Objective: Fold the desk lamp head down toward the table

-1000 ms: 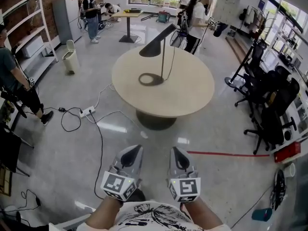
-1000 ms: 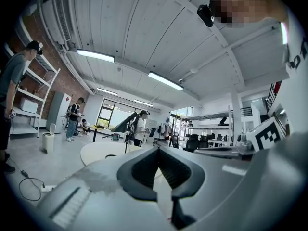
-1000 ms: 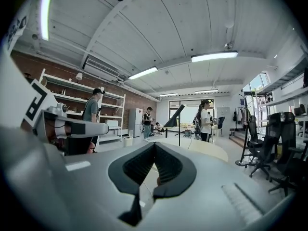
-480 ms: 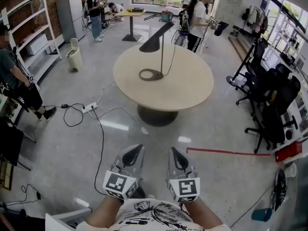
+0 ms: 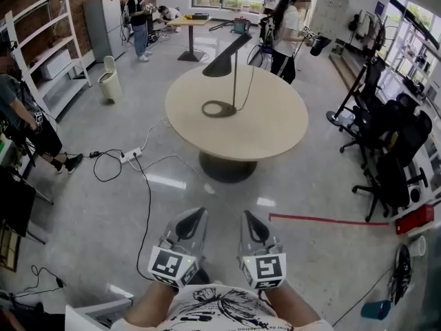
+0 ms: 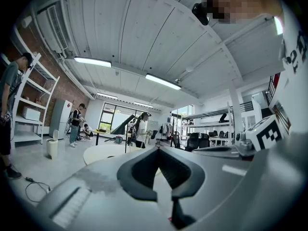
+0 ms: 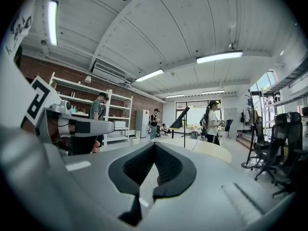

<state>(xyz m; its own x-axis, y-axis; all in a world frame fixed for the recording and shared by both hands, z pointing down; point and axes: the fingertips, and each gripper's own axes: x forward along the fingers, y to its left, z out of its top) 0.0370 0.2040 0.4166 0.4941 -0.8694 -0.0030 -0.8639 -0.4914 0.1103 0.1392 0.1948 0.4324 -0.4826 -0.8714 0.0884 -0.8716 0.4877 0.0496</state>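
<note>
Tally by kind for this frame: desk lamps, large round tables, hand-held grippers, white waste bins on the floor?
Desk lamp: 1
Round table: 1
Hand-held grippers: 2 (left hand-held gripper, right hand-held gripper)
Waste bin: 1
Total: 5

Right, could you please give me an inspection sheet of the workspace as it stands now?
Surface: round table, light top.
Job's things: desk lamp, head raised and tilted, ring base on the table.
Clutter: nothing seen on the table.
Grippers: left gripper and right gripper, fingers together, empty, far short of the table.
Cables: lamp cord over the tabletop; power strip with leads on the floor.
Surroundings: office chairs, shelving, bin, people standing.
</note>
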